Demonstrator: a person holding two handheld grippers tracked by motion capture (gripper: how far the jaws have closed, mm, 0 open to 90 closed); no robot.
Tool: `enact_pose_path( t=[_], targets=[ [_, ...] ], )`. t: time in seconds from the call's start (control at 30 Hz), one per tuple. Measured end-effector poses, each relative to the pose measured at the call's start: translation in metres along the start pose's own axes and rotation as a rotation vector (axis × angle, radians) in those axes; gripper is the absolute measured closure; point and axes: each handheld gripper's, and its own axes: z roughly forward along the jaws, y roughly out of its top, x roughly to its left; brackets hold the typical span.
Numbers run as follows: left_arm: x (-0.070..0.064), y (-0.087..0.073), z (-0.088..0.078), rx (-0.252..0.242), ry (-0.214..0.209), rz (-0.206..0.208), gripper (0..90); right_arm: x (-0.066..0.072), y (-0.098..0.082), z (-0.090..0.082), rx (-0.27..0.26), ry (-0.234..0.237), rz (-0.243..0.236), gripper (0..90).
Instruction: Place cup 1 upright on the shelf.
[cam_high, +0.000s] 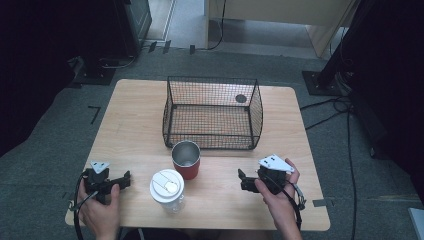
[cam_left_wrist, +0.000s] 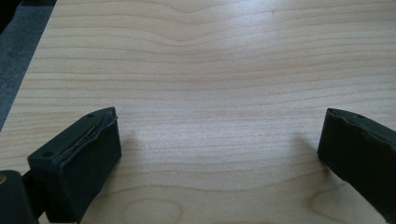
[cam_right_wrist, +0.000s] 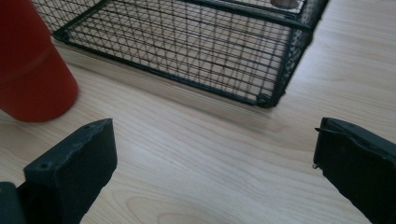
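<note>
Resting near the table's (cam_high: 150, 105) front edge, both tongs, left (cam_high: 125, 180) and right (cam_high: 243, 180), gape apart, flanking 2 cups (cam_high: 186, 160).

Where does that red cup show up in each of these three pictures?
High view: the red cup stands mid-table, just in front of the wire basket, beside a white-lidded cup.
Left gripper view: the cup is not in it, just bare wooden table between the open jaws.
Right gripper view: the cup's red side is at the upper left.
Shared landmark: the wire basket, behind the cup.
</note>
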Motion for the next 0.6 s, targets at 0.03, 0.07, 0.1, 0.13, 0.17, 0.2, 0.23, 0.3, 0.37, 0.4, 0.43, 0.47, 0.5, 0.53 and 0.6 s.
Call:
enact_pose_path(
  t=[0.03, 0.07, 0.1, 0.13, 0.17, 0.2, 0.23, 0.3, 0.37, 0.4, 0.43, 0.47, 0.5, 0.53, 0.6],
  targets=[
    [0.000, 0.000, 0.000, 0.001, 0.000, 0.001, 0.0, 0.003, 0.002, 0.001, 0.001, 0.004, -0.004, 0.0],
    [0.000, 0.000, 0.000, 0.001, -0.001, 0.001, 0.0, 0.003, 0.002, 0.001, 0.001, 0.004, -0.004, 0.0],
    [0.000, 0.000, 0.000, 0.002, -0.002, 0.003, 0.0, 0.006, 0.004, 0.003, -0.003, 0.013, -0.011, 0.0],
    [-0.001, 0.000, 0.000, 0.000, -0.006, 0.005, 0.0, 0.009, 0.006, 0.004, -0.006, 0.021, -0.014, 0.0],
    [-0.001, 0.000, 0.000, 0.000, -0.008, 0.007, 0.0, 0.009, 0.006, 0.004, -0.006, 0.021, -0.014, 0.0],
    [-0.001, 0.000, 0.000, -0.001, -0.009, 0.007, 0.0, 0.011, 0.007, 0.005, -0.006, 0.024, -0.014, 0.0],
    [-0.001, 0.000, 0.000, 0.000, -0.009, 0.007, 0.0, 0.015, 0.009, 0.007, -0.011, 0.033, -0.018, 0.0],
    [-0.001, 0.000, 0.000, 0.000, -0.009, 0.007, 0.0, 0.018, 0.010, 0.009, -0.011, 0.040, -0.020, 0.0],
    [-0.001, 0.000, 0.000, 0.000, -0.009, 0.007, 0.0, 0.023, 0.012, 0.010, -0.015, 0.053, -0.027, 0.0],
    [-0.001, 0.000, 0.000, 0.000, -0.009, 0.007, 0.0, 0.023, 0.012, 0.010, -0.015, 0.053, -0.027, 0.0],
    [-0.001, 0.000, 0.000, 0.000, -0.009, 0.007, 0.1, 0.026, 0.012, 0.012, -0.018, 0.061, -0.033, 0.0],
    [-0.001, 0.000, 0.000, -0.001, -0.009, 0.007, 0.0, 0.030, 0.013, 0.014, -0.019, 0.071, -0.038, 0.0],
    [-0.001, 0.000, 0.000, -0.001, -0.009, 0.007, 0.1, 0.030, 0.013, 0.014, -0.019, 0.071, -0.038, 0.0],
    [-0.001, 0.000, 0.000, 0.000, -0.009, 0.007, 0.1, 0.032, 0.014, 0.015, -0.019, 0.079, -0.038, 0.0],
    [-0.001, 0.000, 0.001, -0.002, -0.010, 0.007, 0.0, 0.036, 0.016, 0.017, -0.026, 0.095, -0.038, 0.0]
  ],
)
